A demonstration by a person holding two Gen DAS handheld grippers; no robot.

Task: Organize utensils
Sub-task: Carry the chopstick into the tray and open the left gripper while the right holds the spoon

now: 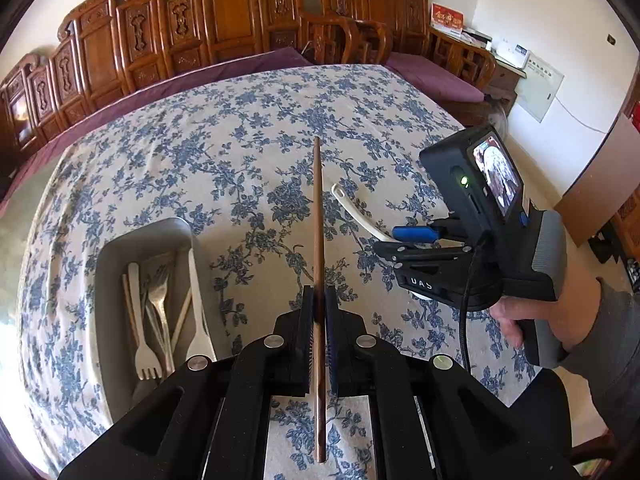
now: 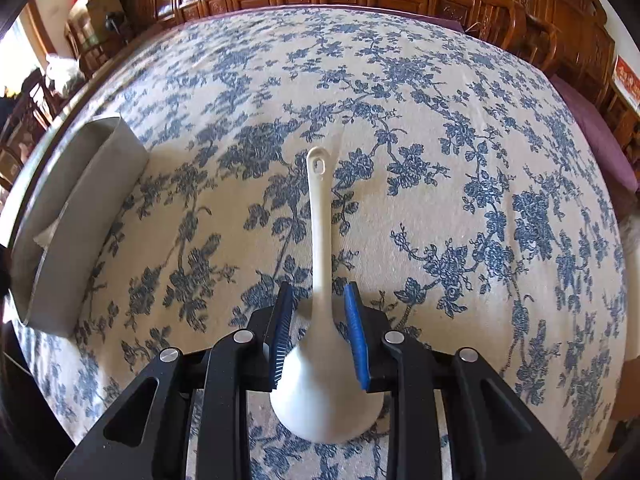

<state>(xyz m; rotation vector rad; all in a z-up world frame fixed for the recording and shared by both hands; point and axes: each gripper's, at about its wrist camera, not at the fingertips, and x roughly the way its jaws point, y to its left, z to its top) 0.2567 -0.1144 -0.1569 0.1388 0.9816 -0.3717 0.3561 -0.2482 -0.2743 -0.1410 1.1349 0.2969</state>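
Observation:
A long brown chopstick [image 1: 318,208] is clamped between the pads of my left gripper [image 1: 319,292], which is shut on it above the table, with the stick pointing away from me. To its left stands a grey tray [image 1: 120,248] holding several forks [image 1: 160,300] and chopsticks. A white ceramic spoon [image 2: 322,220] lies between the blue pads of my right gripper [image 2: 318,292]. The pads close on the narrowing top of its bowl, and the handle points away. From the left wrist view the right gripper [image 1: 416,236] stands over that spoon [image 1: 352,208], right of the chopstick.
A blue-flowered cloth [image 2: 460,160] covers the table. The grey tray [image 2: 80,208] sits near the table's left edge in the right wrist view. Carved wooden chairs [image 1: 224,20] line the far side. A sleeved hand [image 1: 560,320] holds the right gripper.

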